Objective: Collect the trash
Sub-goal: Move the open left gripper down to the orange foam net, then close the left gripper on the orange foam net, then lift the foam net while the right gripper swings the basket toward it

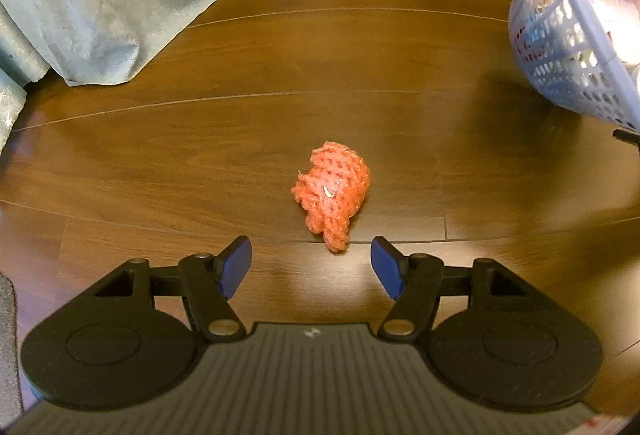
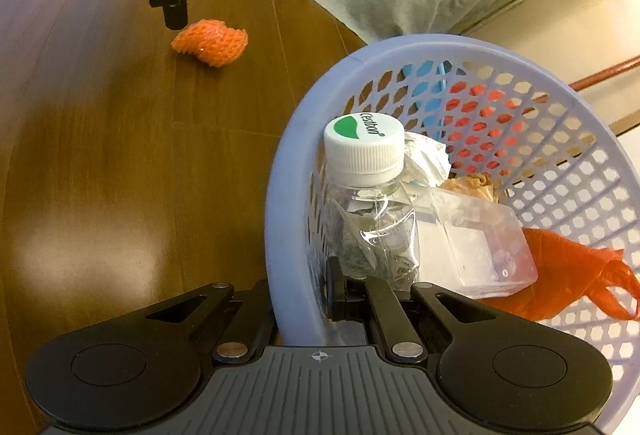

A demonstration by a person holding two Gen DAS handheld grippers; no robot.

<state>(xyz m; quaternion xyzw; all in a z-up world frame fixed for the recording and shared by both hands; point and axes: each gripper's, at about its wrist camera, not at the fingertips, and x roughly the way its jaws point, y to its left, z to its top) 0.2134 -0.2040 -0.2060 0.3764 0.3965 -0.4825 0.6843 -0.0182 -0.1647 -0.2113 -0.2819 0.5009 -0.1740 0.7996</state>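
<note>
Left wrist: foam net [image 1: 333, 195] lengthwise (tail nearest).

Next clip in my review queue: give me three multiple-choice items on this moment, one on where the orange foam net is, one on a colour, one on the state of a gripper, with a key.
1. Where is the orange foam net?
A. inside the basket
B. on the wooden floor, ahead of the left gripper
C. on the grey curtain

2. What colour is the basket?
A. pale lilac-blue
B. green
C. black

3. How is the left gripper?
A. shut on the net
B. shut on nothing
C. open, holding nothing

Key: 1 B, the net lies on the floor just beyond the fingertips. 2 A, its rim and mesh wall are lilac-blue in both views. 3 C, its blue pads stand wide apart with bare floor between them; the right gripper is what grips the basket's rim.
</note>
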